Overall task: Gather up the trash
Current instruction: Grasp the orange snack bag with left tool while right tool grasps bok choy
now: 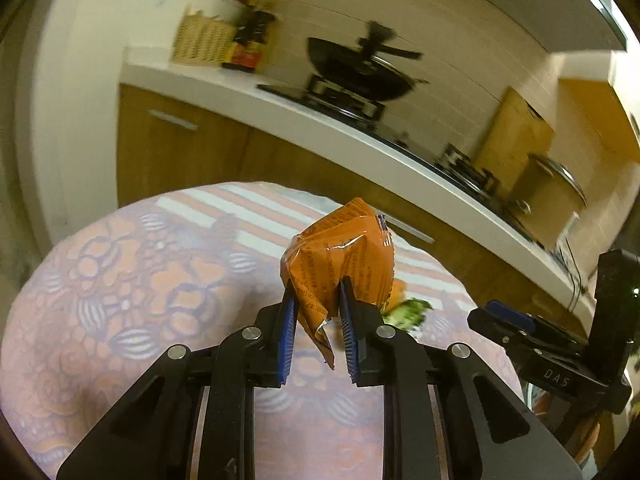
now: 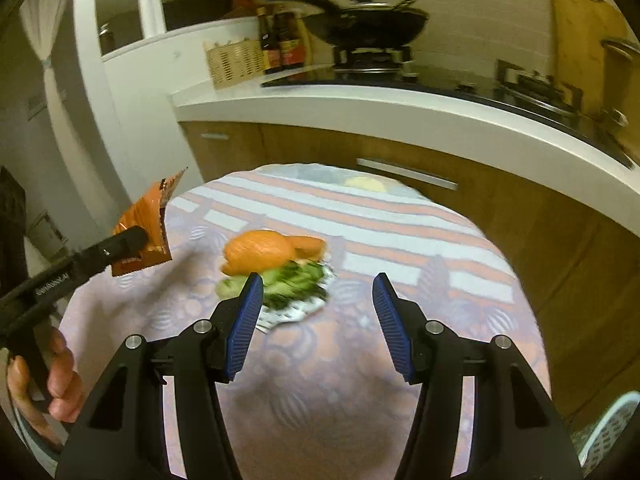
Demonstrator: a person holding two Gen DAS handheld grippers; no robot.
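Observation:
My left gripper (image 1: pixel 316 292) is shut on a crumpled orange snack wrapper (image 1: pixel 340 256) and holds it above the round table. The wrapper also shows in the right wrist view (image 2: pixel 146 226), at the left, in the left gripper's fingers. My right gripper (image 2: pixel 318 284) is open and empty above the table; in the left wrist view it shows at the right (image 1: pixel 508 314). Just beyond its fingertips lie orange peel (image 2: pixel 266 252), green vegetable scraps (image 2: pixel 296 280) and a scrap of white paper (image 2: pixel 296 312) on the tablecloth.
The table has a pink and blue patterned cloth (image 2: pixel 360 360). A pale yellow item (image 2: pixel 366 184) lies at its far edge. Behind stands a kitchen counter (image 2: pixel 360 108) with a wok (image 2: pixel 368 20), bottles and a basket. A white mesh bin (image 2: pixel 608 436) sits at lower right.

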